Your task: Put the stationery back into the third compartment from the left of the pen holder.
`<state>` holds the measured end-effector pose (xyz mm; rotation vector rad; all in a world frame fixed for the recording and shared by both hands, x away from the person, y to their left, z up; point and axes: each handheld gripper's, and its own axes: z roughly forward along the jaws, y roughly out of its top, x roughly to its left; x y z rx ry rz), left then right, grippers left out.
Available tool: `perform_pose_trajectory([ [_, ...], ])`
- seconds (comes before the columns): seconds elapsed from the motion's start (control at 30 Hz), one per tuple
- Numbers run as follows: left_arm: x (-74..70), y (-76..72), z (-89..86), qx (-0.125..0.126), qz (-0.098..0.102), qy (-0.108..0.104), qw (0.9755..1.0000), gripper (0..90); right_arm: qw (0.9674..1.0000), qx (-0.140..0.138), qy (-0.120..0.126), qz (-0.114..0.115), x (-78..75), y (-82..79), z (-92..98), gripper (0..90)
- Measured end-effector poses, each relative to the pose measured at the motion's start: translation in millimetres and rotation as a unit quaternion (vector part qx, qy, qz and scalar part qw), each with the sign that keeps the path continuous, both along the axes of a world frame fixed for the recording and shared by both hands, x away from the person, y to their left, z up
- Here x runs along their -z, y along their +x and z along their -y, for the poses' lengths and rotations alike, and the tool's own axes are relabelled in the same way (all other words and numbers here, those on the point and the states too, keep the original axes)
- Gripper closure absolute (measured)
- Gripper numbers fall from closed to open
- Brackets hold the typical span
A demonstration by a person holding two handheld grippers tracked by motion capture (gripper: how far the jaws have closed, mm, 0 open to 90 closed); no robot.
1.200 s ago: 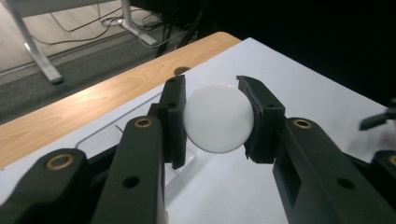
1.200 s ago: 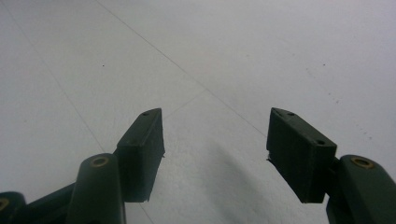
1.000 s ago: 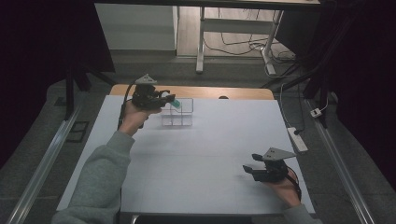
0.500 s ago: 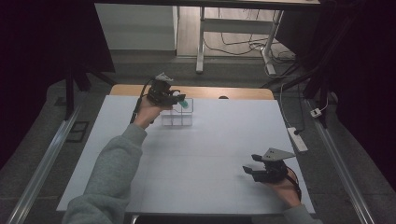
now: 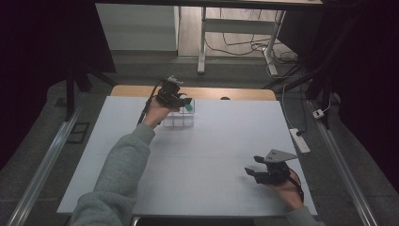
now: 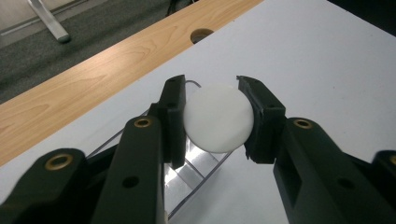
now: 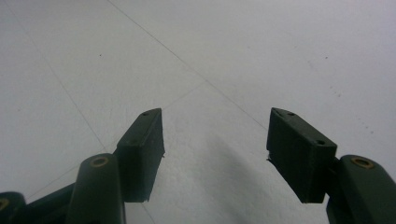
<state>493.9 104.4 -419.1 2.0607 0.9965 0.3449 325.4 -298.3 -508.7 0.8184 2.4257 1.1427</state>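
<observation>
Over the half-hidden clear box (image 6: 196,172), left tongs (image 6: 218,116) clamping a white disc (image 6: 218,119); right tongs (image 7: 215,154) wide, empty.

My black left claw (image 6: 212,119) grips a white disc (image 6: 218,118). Below: clear box (image 6: 196,170), white sheet (image 5: 207,165), tan wood table (image 6: 93,79).

The left gripper (image 5: 187,100), clamped on a white disc (image 6: 218,117), moves from the tray's (image 5: 179,121) ten-o'clock corner toward two o'clock across the high view, first over the tray's far edge and now over its far right cells, slightly lower than before. The left forearm (image 5: 123,165) stretches farther along with it, the sleeve reaching deeper over the table (image 5: 197,155). A teal piece (image 5: 189,108) shows just beside the jaws at each stage, now at the tray's far right corner.
</observation>
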Motion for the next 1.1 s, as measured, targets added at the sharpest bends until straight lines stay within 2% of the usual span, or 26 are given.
perform_pose_trajectory([
  [0.03, 0.1, 0.3, -0.8, 0.0, -0.002, -0.01, 0.9999, 61.8, 1.0, 0.0, 0.001, 0.001, 0.0, 0.1, 0.3, 36.2],
  [0.07, -0.2, 0.3, -1.4, 0.0, -0.004, -0.023, 0.9997, 55.5, 1.0, 0.0, 0.0, 0.0, -0.1, 0.1, 0.5, 36.0],
  [0.1, -1.4, -0.7, -1.9, -0.004, 0.0, -0.022, 0.9997, 47.7, 1.0, 0.0, 0.001, 0.0, 0.1, 0.2, 0.5, 35.8],
  [0.13, -2.6, -2.1, -2.5, -0.005, 0.003, -0.021, 0.9998, 43.7, 1.0, 0.001, -0.001, 0.001, -0.1, 0.2, 0.7, 35.7],
  [0.2, -4.6, -5.6, -4.2, 0.004, 0.006, -0.022, 0.9997, 41.8, 1.0, 0.002, 0.0, 0.001, 0.0, 0.3, 0.8, 35.6],
  [0.37, -5.5, -19.2, -11.2, 0.017, 0.017, -0.022, 0.9995, 40.7, 1.0, 0.006, 0.0, 0.003, -0.5, 0.0, 2.2, 35.5],
  [0.5, -1.2, -33.6, -21.2, 0.013, 0.021, -0.019, 0.9995, 40.6, 0.9999, 0.011, 0.002, 0.005, -0.8, 0.2, 3.8, 35.4],
  [0.83, 18.3, -81.0, -53.2, 0.016, 0.035, -0.015, 0.9992, 41.7, 0.9998, 0.017, 0.008, 0.004, -1.1, 1.1, 6.4, 35.2],
  [1.1, 31.2, -111.8, -78.0, 0.006, 0.038, -0.028, 0.9989, 41.8, 0.9997, 0.024, 0.005, 0.002, -0.2, 1.9, 7.1, 34.8],
])
